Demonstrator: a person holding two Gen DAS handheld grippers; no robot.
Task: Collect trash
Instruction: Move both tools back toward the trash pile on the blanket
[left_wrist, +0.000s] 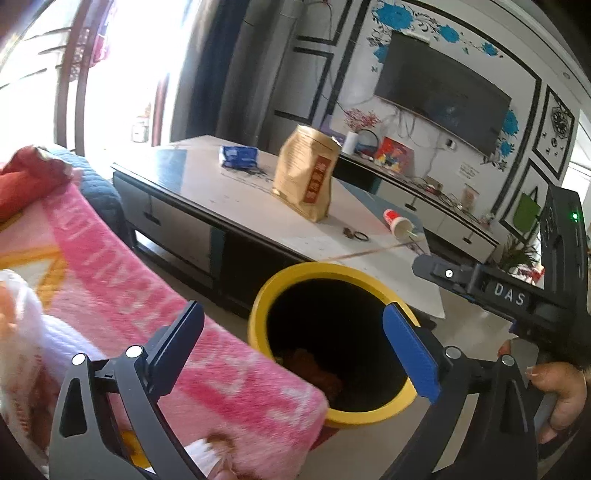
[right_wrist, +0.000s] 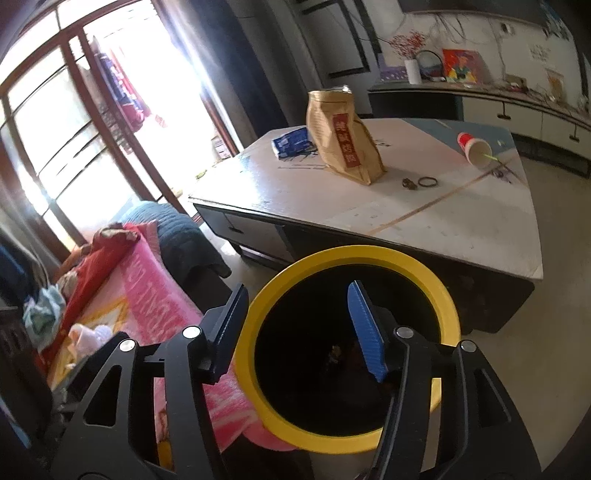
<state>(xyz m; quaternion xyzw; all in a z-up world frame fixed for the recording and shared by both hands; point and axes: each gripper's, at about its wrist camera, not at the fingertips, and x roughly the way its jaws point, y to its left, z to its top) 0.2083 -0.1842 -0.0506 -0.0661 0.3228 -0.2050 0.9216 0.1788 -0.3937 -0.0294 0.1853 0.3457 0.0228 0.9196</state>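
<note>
Trash bin (right_wrist: 448, 302) stands on floor beside coffee table (right_wrist: 332, 206).

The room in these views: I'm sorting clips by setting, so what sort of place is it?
Most likely a home living room. A wall-mounted television hangs above a low media cabinet, a coffee table stands in the middle, and a pink blanket covers what looks like a sofa.

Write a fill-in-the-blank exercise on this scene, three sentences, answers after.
1. The bin below both tools has a ____ rim.
2. The paper cup on the coffee table lies on its ____.
3. The left tool and the right tool are both ____, with nothing between the fingers.

Answers: yellow; side; open
</note>
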